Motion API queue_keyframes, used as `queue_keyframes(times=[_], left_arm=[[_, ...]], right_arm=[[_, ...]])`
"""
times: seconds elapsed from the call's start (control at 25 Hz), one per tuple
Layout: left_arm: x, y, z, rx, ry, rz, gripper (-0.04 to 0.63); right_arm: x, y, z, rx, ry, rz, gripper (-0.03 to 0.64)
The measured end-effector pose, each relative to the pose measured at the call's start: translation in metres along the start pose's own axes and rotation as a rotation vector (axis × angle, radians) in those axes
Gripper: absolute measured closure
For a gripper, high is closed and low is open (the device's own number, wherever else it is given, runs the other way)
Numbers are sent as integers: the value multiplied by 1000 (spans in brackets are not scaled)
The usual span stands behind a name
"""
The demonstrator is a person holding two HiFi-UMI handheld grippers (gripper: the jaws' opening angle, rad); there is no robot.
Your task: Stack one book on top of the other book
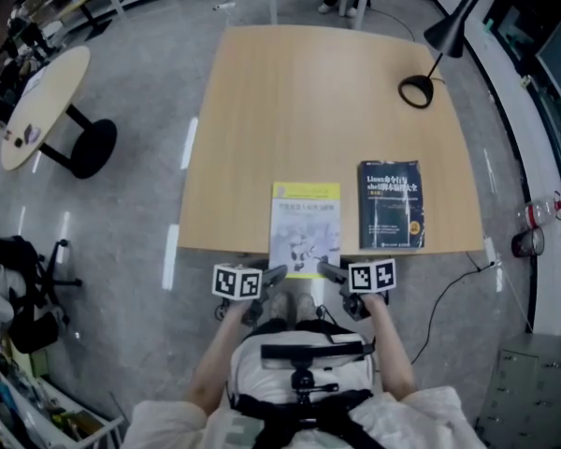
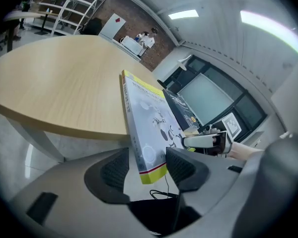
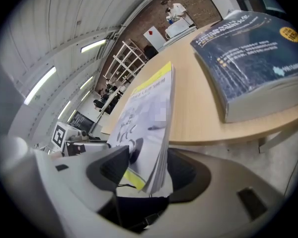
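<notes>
A white book with a yellow band (image 1: 305,227) lies at the near edge of the wooden table (image 1: 299,110), its near end jutting past the edge. A thick dark blue book (image 1: 390,206) lies flat just to its right. My left gripper (image 1: 273,277) is at the white book's near left corner, my right gripper (image 1: 329,274) at its near right corner. In the left gripper view the book's corner (image 2: 149,123) sits between the open jaws of that gripper (image 2: 148,170), with a slim gap on the spine side. In the right gripper view the page edge (image 3: 144,118) stands between the right gripper's (image 3: 149,167) spread jaws.
A black desk lamp (image 1: 430,64) stands at the table's far right. A round side table (image 1: 37,101) is on the left, bottles (image 1: 538,213) sit on the floor at the right, and a cable (image 1: 449,293) trails under the near edge. The person stands close behind the grippers.
</notes>
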State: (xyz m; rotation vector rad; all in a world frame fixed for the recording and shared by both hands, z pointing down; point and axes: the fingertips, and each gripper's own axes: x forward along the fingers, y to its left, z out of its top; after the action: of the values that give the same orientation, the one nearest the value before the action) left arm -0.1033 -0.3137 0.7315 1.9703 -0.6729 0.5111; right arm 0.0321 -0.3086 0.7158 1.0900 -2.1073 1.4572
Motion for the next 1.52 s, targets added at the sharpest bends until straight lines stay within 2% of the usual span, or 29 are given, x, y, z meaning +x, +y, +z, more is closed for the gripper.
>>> queue_keyframes(times=[0.12,0.24,0.48,0.6,0.76,0.84,1.0,1.08,1.12,1.16,1.24,1.32,1.52], left_arm=[[3,-1,1,-36,-14,-73,376],[5,-1,0,-105,-20,-151,376],[5,-3,2,-11,3,-126,376],[7,-7,4,30,-16,-115,376],[11,-6,2,10,-9,-93,377],[10,-5,2,22,5,-64,377],[5,-10,4,99,-20,4,377],[1,-15,8,180,-27,36,383],[0,-17,11,229,-24,57,399],[0,-19,14,264,-18,77,400],[0,-19,18,279,-22,95,407],[-2,-21,19,280,-41,96,411],[-13,-31,27,327,-91,101,420]], right_arm=[[0,0,2,17,-10,19,362],[3,-2,1,36,9,58,362],[12,9,-5,32,59,119,354],[13,11,-8,23,70,107,354],[13,6,-7,28,67,72,358],[13,6,-8,-3,76,51,365],[7,14,-6,-77,51,8,383],[4,20,-4,-144,46,-9,399],[2,24,-2,-201,51,-27,441],[2,27,0,-260,59,-49,451],[1,30,4,-322,55,-81,454],[0,32,6,-340,37,-94,460],[-7,46,9,-431,24,-98,462]])
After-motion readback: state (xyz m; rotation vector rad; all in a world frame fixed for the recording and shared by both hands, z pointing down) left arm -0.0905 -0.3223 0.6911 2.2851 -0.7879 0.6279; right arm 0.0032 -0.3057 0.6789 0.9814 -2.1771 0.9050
